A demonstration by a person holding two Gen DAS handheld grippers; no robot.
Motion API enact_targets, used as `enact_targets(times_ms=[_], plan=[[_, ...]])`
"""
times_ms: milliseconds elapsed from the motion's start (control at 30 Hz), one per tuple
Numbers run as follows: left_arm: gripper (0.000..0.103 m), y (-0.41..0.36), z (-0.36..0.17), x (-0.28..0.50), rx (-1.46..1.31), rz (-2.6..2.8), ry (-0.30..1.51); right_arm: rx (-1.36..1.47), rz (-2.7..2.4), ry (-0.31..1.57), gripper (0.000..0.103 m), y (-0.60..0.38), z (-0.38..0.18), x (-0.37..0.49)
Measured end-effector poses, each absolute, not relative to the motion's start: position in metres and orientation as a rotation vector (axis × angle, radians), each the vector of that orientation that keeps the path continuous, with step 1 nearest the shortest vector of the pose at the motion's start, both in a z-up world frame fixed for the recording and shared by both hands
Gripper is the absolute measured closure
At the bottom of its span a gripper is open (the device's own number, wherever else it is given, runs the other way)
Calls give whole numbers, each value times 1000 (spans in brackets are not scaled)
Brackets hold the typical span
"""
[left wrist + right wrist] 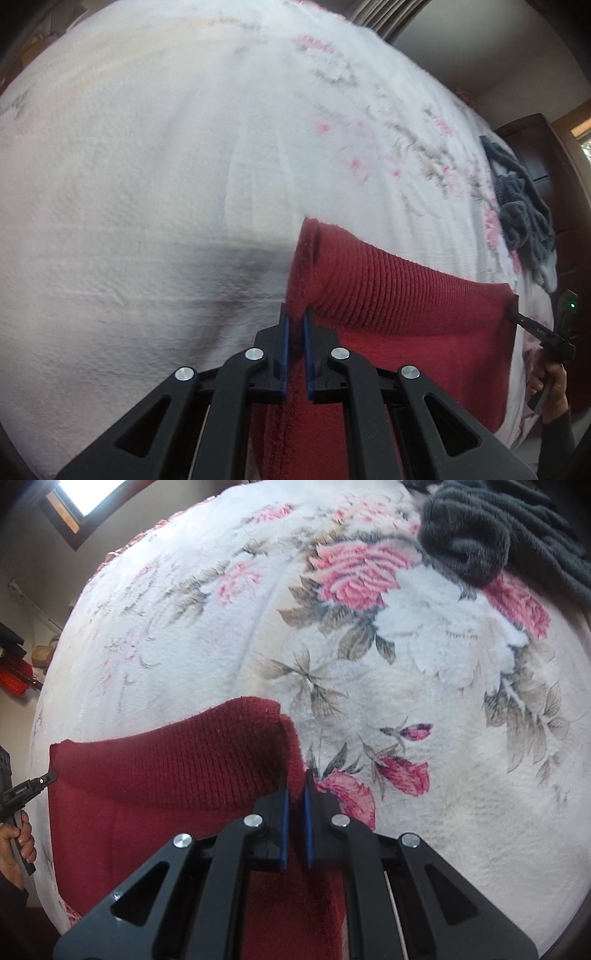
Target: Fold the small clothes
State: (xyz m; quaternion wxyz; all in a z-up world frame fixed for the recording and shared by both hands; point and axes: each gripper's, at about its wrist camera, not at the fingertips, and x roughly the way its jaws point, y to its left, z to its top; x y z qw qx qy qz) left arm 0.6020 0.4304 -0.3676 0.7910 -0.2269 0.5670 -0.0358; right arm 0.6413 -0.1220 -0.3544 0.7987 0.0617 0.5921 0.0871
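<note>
while the red knitted garment (406, 295) hangs stretched above the floral blanket (443, 664) on the bed, the left hand-held gripper (296, 319) is clamped on one upper corner and the right hand-held gripper (294, 779) is clamped on the opposite corner. a dark grey knitted garment (480, 535) lies crumpled on the blanket, well apart, beyond the right hand-held gripper.

We're seeing the knit garment (406, 280) hanging stretched between the left gripper (296, 314) at its left corner and the right gripper (294, 779) at its right corner, over the blanket (424, 686). The clothes pile (491, 528) is lying on the blanket, beyond and to the right.
</note>
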Motion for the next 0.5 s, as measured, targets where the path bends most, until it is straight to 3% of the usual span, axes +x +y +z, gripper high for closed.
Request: enact_targets(times_ms=[167,233,267,300,333,433,500], plan=[[97,432,-392,601,-499,-53,1258,178,175,1299,96,-129,-386,646],[89,430,-385,600,-456,-26,1246,182,187,1307,95,-130,-394,645],[84,429,-376,599,-412,-2,1224,182,191,1297,91,-131,-393,643],[79,426,-362,595,-359,33,1183,193,186,1280,81,-133,-388,641],[79,421,-342,588,-306,56,1110,206,170,1250,78,-137,-380,638],[79,398,-316,577,-341,-135,1037,293,180,1146,77,-148,-355,620],[79,381,-331,582,-358,-227,1104,343,240,1132,77,-146,-350,604]])
